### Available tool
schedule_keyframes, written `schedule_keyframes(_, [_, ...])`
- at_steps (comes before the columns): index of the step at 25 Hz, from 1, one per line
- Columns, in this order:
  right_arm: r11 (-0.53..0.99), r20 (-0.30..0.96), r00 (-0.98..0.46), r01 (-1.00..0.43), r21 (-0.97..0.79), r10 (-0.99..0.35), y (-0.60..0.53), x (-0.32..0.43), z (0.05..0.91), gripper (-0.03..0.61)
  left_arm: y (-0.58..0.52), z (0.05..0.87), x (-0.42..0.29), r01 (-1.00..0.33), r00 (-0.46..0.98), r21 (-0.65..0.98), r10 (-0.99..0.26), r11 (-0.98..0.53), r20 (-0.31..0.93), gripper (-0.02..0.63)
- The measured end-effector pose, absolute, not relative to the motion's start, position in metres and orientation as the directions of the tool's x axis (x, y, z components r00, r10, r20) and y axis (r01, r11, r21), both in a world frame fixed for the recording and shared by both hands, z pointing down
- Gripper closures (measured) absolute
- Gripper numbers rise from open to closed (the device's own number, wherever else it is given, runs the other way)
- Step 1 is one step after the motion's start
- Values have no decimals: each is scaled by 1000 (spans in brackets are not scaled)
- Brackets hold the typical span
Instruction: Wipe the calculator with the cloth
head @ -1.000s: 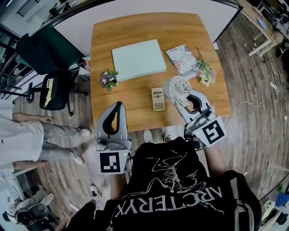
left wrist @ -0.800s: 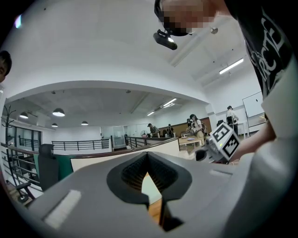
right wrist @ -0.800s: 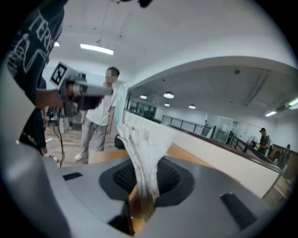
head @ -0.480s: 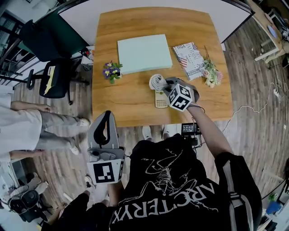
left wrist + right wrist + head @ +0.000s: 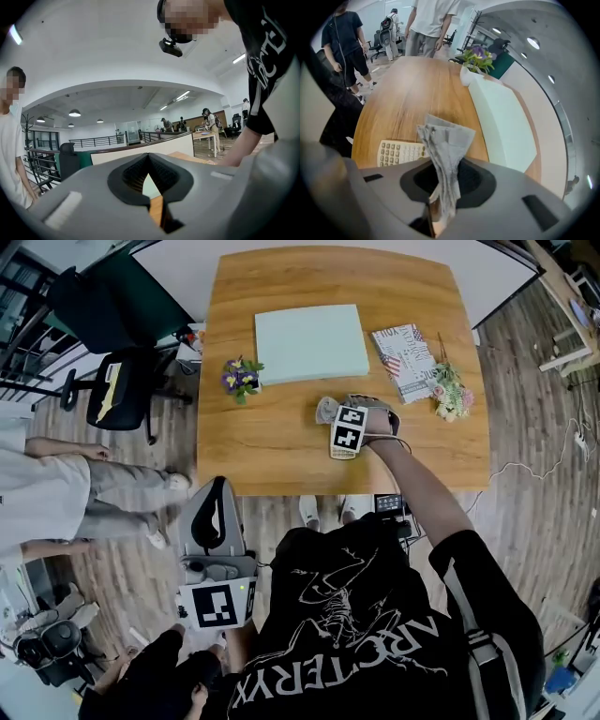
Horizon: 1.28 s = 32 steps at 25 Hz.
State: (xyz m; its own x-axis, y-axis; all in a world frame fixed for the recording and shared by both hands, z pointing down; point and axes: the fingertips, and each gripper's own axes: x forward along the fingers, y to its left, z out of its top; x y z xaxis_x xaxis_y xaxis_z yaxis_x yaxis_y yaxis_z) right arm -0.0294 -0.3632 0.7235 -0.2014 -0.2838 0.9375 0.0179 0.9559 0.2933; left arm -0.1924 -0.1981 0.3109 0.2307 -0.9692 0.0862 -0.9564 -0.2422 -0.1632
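Observation:
A grey cloth (image 5: pixel 443 154) hangs crumpled from my right gripper (image 5: pixel 443 161), which is shut on it. The beige calculator (image 5: pixel 401 152) lies flat on the wooden table (image 5: pixel 412 98), just left of the cloth and under it. In the head view my right gripper (image 5: pixel 336 409) hovers over the calculator (image 5: pixel 343 454), whose near end alone shows below the marker cube. The cloth (image 5: pixel 325 409) bunches at the jaw tips. Whether cloth and keys touch is hidden. My left gripper (image 5: pixel 216 517) is held off the table's near edge, jaws shut on nothing.
A pale green pad (image 5: pixel 311 343) lies at the table's back middle. A small purple flower pot (image 5: pixel 240 377) stands left of it, a patterned booklet (image 5: pixel 405 360) and a flower sprig (image 5: pixel 450 390) to the right. An office chair (image 5: pixel 117 390) and a standing person (image 5: pixel 56 502) are at left.
My right gripper carried the cloth from the table's near right part leftward, over the calculator. My left gripper drew back from the table edge toward the person's body.

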Motion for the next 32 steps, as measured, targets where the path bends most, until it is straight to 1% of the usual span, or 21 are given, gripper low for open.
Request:
schedule_keyframes(7, [959, 942, -200, 29, 280, -269, -351, -31, 722, 490, -198, 314, -186, -953, 243, -165, -966, -256, 91, 604])
schedule_keyframes(20, [962, 952, -198, 97, 255, -233, -274, -32, 722, 489, -202, 317, -172, -937, 310, -145, -947, -319, 82, 604])
schedule_keyframes(24, [968, 956, -206, 97, 231, -207, -248, -32, 722, 489, -204, 317, -169, -933, 332, -120, -941, -338, 69, 604])
schedule_keyframes(32, [981, 966, -209, 87, 173, -151, -208, -33, 725, 489, -206, 314, -163, -921, 362, -131, -931, -366, 51, 604])
